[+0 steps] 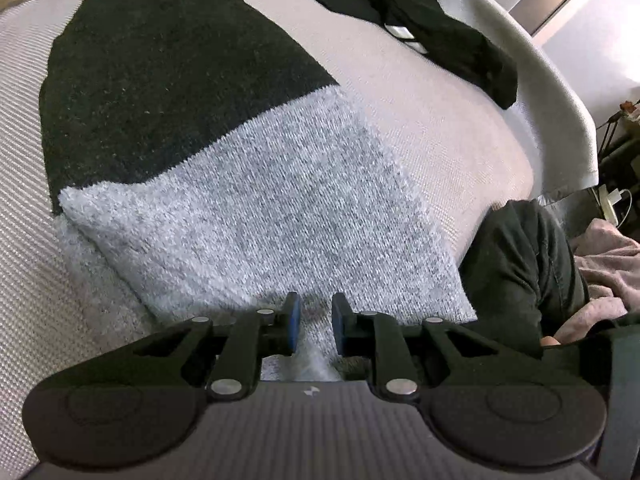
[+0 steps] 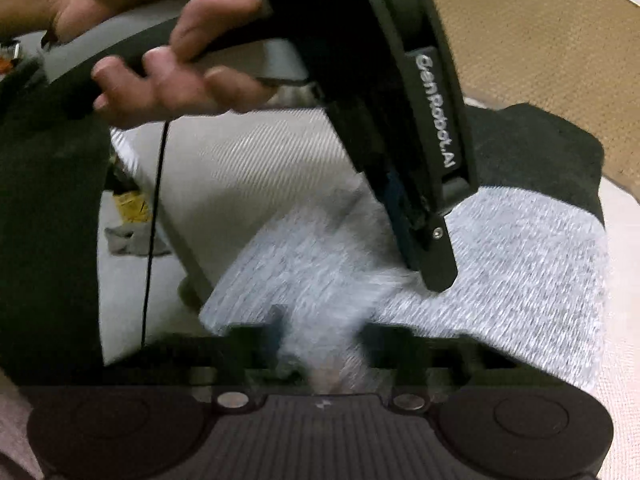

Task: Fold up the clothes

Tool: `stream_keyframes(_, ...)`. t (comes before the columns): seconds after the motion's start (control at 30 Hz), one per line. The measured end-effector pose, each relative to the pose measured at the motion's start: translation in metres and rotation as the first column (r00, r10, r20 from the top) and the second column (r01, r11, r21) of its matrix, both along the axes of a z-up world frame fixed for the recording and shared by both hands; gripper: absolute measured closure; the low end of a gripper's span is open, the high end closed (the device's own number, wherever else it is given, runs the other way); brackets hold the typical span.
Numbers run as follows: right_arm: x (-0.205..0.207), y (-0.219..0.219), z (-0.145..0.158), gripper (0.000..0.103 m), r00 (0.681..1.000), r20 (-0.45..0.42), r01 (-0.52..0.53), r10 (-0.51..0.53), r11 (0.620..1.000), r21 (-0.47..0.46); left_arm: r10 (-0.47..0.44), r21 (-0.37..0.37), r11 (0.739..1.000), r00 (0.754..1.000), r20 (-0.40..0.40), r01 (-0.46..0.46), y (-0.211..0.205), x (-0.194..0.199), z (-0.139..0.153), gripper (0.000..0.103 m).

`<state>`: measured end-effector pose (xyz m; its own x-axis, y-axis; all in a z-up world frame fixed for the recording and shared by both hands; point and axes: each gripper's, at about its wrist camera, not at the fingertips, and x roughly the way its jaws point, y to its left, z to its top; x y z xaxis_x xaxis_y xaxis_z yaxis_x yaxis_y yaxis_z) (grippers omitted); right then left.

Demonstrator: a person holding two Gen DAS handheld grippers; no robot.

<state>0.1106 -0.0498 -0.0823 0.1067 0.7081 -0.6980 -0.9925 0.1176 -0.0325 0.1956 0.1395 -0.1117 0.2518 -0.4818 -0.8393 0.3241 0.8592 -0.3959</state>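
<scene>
A pale woven mattress [image 1: 420,92] carries everything. On it lies a long knitted garment [image 1: 240,208], its grey-white part toward the near edge and its dark green part [image 1: 160,60] running toward the far edge. A crumpled black garment [image 1: 432,28] sits well apart, by the far right edge. The left tool [image 1: 313,322] is at the grey hem, its blue pads [image 1: 295,312] clamped on a raised pinch of that fabric. The right tool [image 2: 320,332] is blurred; its fingers stand on either side of a bunched grey fold and appear closed on it. A hand [image 2: 168,40] grips the left tool's handle.
</scene>
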Motion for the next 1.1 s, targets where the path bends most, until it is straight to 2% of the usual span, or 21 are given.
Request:
stream_keyframes(0.13, 0.019, -0.013, 0.016, 0.089, 0.998, -0.058, 0.036, -0.033, 0.998, 0.058, 0.033, -0.043, 0.999, 0.995, 0.090, -0.029, 0.020, -0.009, 0.028, 0.072)
stream_keyframes(0.17, 0.027, -0.020, 0.023, 0.089, 0.995, -0.077, 0.066, -0.060, 0.994, 0.082, 0.052, -0.034, 0.998, 0.990, 0.134, -0.047, 0.027, -0.012, 0.038, 0.058)
stream_keyframes(0.23, 0.051, -0.038, 0.046, 0.089, 0.983, -0.133, 0.145, -0.125, 0.978, 0.153, 0.085, 0.033, 0.995, 0.971, 0.225, -0.095, 0.036, -0.017, 0.054, 0.040)
stream_keyframes(0.27, 0.065, -0.048, 0.059, 0.090, 0.974, -0.161, 0.187, -0.157, 0.964, 0.191, 0.079, 0.094, 0.990, 0.963, 0.259, -0.106, 0.038, -0.021, 0.059, 0.040)
stream_keyframes(0.33, 0.086, -0.057, 0.081, 0.090, 0.968, -0.153, 0.228, -0.196, 0.946, 0.228, 0.055, 0.196, 0.973, 0.952, 0.300, -0.118, 0.040, -0.026, 0.064, 0.039)
stream_keyframes(0.43, 0.115, -0.066, 0.111, 0.090, 0.964, -0.126, 0.260, -0.235, 0.930, 0.259, -0.018, 0.254, 0.966, 0.966, 0.259, -0.050, 0.033, -0.029, 0.054, 0.039)
stream_keyframes(0.6, 0.139, -0.075, 0.138, 0.090, 0.959, -0.133, 0.280, -0.252, 0.915, 0.289, -0.128, 0.254, 0.964, 0.973, 0.193, 0.077, 0.025, -0.042, 0.034, 0.039)
stream_keyframes(0.7, 0.142, -0.078, 0.149, 0.090, 0.959, -0.155, 0.274, -0.237, 0.915, 0.295, -0.151, 0.269, 0.958, 0.972, 0.177, 0.100, 0.016, -0.045, 0.025, 0.039)
stream_keyframes(0.83, 0.122, -0.071, 0.147, 0.090, 0.967, -0.174, 0.228, -0.184, 0.934, 0.277, -0.155, 0.230, 0.967, 0.973, 0.173, 0.113, 0.022, -0.041, 0.028, 0.039)
stream_keyframes(0.87, 0.116, -0.067, 0.147, 0.090, 0.970, -0.186, 0.205, -0.157, 0.939, 0.276, -0.130, 0.235, 0.968, 0.976, 0.174, 0.087, 0.027, -0.039, 0.032, 0.039)
stream_keyframes(0.93, 0.100, -0.059, 0.144, 0.090, 0.972, -0.209, 0.158, -0.102, 0.949, 0.272, 0.023, 0.277, 0.958, 0.979, 0.204, -0.080, 0.050, -0.033, 0.044, 0.038)
stream_keyframes(0.97, 0.088, -0.053, 0.140, 0.090, 0.975, -0.209, 0.128, -0.073, 0.956, 0.265, 0.119, 0.275, 0.944, 0.967, 0.226, -0.180, 0.065, -0.031, 0.052, 0.038)
stream_keyframes(1.03, 0.062, -0.039, 0.129, 0.090, 0.982, -0.191, 0.056, -0.008, 0.968, 0.246, 0.292, 0.214, 0.913, 0.922, 0.256, -0.348, 0.100, -0.029, 0.065, 0.038)
stream_keyframes(1.1, 0.034, -0.020, 0.110, 0.090, 0.982, -0.181, -0.025, 0.062, 0.979, 0.200, 0.369, 0.134, 0.903, 0.897, 0.244, -0.408, 0.123, -0.030, 0.074, 0.038)
